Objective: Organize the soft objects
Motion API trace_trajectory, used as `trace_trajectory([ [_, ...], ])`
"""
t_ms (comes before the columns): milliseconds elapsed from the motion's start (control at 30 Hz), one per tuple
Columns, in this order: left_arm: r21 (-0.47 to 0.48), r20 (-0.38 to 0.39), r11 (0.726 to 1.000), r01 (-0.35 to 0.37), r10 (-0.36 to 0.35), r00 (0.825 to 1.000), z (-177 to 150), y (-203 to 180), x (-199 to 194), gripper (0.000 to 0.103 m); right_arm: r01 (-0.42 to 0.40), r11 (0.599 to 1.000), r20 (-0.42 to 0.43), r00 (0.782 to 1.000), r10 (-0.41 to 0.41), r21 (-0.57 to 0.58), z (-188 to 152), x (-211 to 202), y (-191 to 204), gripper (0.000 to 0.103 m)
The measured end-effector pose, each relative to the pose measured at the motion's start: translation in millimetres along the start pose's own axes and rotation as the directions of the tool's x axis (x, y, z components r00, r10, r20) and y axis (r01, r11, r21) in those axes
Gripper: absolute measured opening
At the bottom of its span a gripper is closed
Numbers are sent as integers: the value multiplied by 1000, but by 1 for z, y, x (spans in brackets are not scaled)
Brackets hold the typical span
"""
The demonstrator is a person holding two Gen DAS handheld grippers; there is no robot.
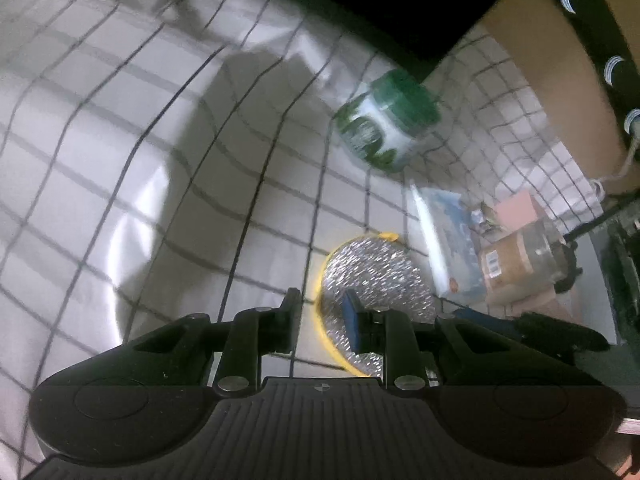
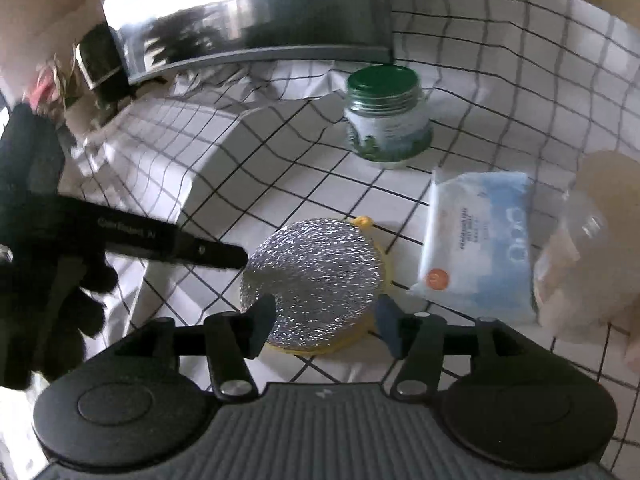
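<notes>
A round scouring pad [image 2: 312, 276] with a silver glitter face and a yellow rim lies flat on the checked cloth [image 2: 320, 168]. My right gripper [image 2: 325, 322] is open and straddles the pad's near edge, one finger at each side; the pad keeps its round, unsqueezed shape. In the left wrist view the same pad [image 1: 376, 276] lies just right of my left gripper [image 1: 320, 314], whose jaws stand a narrow gap apart with only cloth and the yellow rim showing between them. Seen from the right wrist, a left gripper finger [image 2: 216, 256] points at the pad's left edge.
A green-lidded jar [image 2: 386, 116] stands behind the pad. A blue-and-white wipes pack [image 2: 480, 240] lies to its right, beside a clear plastic bag [image 2: 580, 240]. A shiny metal bin [image 2: 280, 12] is at the back. Cardboard boxes [image 1: 516, 264] sit past the wipes.
</notes>
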State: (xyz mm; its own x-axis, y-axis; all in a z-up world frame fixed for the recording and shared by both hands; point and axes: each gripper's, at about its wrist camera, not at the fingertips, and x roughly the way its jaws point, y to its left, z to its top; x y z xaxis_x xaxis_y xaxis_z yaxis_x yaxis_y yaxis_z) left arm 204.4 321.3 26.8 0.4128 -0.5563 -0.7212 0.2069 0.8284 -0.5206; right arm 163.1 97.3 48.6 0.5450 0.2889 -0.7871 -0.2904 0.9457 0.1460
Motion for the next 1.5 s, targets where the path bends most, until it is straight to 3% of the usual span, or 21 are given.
trace_trajectory([
  [133, 159, 45, 983, -91, 84, 995, -4, -27, -6, 26, 86, 991, -16, 996, -89, -106, -5, 15, 13, 56],
  [233, 230, 30, 964, -134, 130, 991, -7, -45, -2, 26, 92, 984, 2, 996, -93, -156, -8, 8, 13, 56],
  [433, 405, 43, 889, -214, 215, 976, -22, -81, 10, 26, 124, 977, 52, 992, -116, -173, -14, -16, 2, 56],
  [567, 489, 22, 846, -212, 231, 973, -38, -101, 23, 27, 155, 967, 57, 988, -146, -200, -32, -31, -9, 56],
  [700, 530, 14, 819, -221, 252, 968, -47, -113, 35, 34, 167, 968, 36, 986, -164, -185, -51, -37, -27, 56],
  [933, 561, 0, 797, -225, 272, 962, -51, -126, 44, 47, 159, 984, 11, 987, -159, -84, -69, -36, -57, 60],
  [1000, 576, -16, 790, -210, 268, 963, -54, -130, 48, 66, 157, 983, 18, 988, -156, -96, -71, -36, -56, 62],
  [1100, 627, -28, 754, -197, 275, 961, -63, -139, 55, 83, 151, 983, 27, 988, -149, -103, -73, -35, -54, 69],
  [1167, 630, -17, 747, -212, 286, 958, -65, -141, 58, 85, 153, 982, 39, 988, -150, -109, -75, -35, -53, 71],
  [1267, 586, -12, 783, -209, 267, 964, -62, -137, 55, 86, 152, 983, 48, 988, -147, -102, -76, -36, -56, 77],
  [1333, 569, 4, 792, -220, 266, 964, -61, -136, 53, 85, 156, 983, 56, 987, -151, -96, -78, -36, -58, 80],
  [1500, 557, 87, 768, -318, 327, 941, -59, -127, 45, 80, 156, 983, 68, 986, -150, -92, -81, -34, -58, 88],
])
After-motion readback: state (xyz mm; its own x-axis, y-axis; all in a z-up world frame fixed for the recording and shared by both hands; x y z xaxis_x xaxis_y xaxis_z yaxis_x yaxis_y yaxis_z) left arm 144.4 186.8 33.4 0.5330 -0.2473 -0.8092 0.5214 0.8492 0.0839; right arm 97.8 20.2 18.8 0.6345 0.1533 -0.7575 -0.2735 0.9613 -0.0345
